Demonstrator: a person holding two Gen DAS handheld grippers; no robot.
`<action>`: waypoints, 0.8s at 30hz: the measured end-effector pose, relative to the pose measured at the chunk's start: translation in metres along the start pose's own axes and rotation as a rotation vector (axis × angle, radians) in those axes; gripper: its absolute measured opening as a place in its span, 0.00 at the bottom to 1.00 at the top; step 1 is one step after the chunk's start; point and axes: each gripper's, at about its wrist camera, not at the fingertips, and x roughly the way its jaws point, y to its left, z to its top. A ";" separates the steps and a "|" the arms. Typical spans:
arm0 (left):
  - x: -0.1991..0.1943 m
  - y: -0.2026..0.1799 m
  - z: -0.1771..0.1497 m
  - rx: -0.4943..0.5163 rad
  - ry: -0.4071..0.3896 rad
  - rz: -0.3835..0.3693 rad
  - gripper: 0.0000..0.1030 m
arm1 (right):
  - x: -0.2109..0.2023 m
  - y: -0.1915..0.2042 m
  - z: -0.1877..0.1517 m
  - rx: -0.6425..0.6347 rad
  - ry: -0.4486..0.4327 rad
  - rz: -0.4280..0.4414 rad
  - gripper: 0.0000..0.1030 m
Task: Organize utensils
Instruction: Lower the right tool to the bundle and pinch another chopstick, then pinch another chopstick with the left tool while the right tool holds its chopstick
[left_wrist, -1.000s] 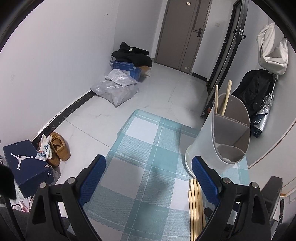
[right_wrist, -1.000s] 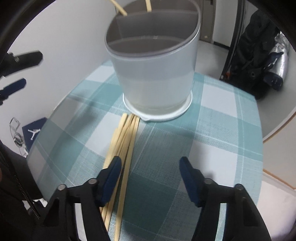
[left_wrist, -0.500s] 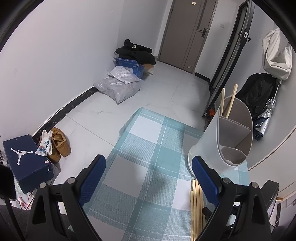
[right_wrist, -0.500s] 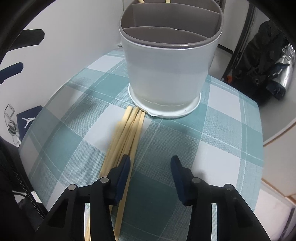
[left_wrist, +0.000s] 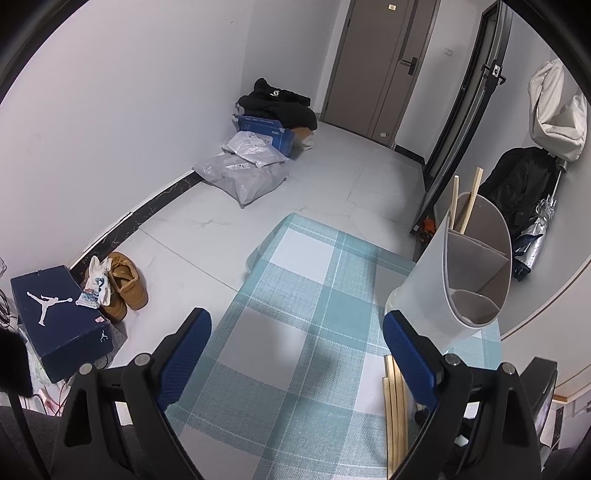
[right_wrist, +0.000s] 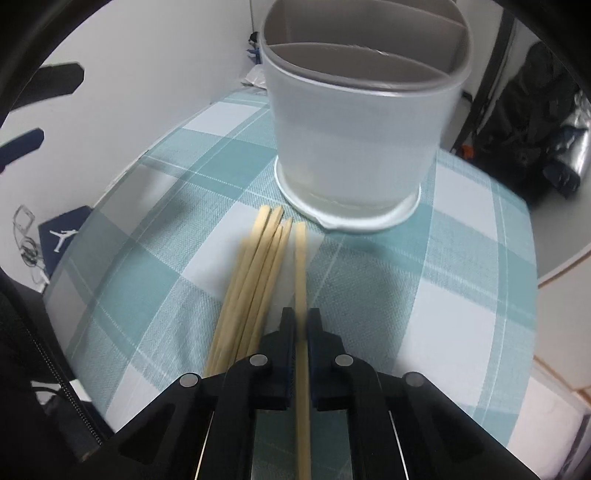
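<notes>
A white utensil holder (right_wrist: 354, 147) with grey dividers stands on the teal plaid tablecloth (right_wrist: 147, 236). It also shows in the left wrist view (left_wrist: 458, 280), with two wooden chopsticks (left_wrist: 469, 206) upright in its far compartment. Several chopsticks (right_wrist: 255, 273) lie bundled in front of it. My right gripper (right_wrist: 301, 321) is shut on one chopstick (right_wrist: 300, 266), set slightly apart from the bundle. My left gripper (left_wrist: 295, 350) is open and empty above the cloth, left of the holder.
The table edge drops to a tiled floor holding a blue shoe box (left_wrist: 55, 317), brown shoes (left_wrist: 125, 284), grey bags (left_wrist: 247, 173) and a blue box (left_wrist: 266, 133). Dark coats and an umbrella (left_wrist: 532, 206) hang at right.
My right gripper has moved down onto the chopsticks and closed on one, pulling it apart from the bundle. My left gripper has drifted slightly back, still open.
</notes>
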 end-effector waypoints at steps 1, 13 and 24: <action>0.000 0.001 0.000 -0.003 0.002 -0.003 0.90 | 0.000 -0.001 -0.002 0.013 0.009 0.013 0.05; 0.009 0.006 -0.004 -0.020 0.048 0.005 0.90 | -0.005 -0.021 -0.001 0.019 0.080 0.041 0.15; 0.033 -0.015 -0.028 0.133 0.195 -0.044 0.90 | 0.012 -0.026 0.028 0.044 0.030 0.093 0.06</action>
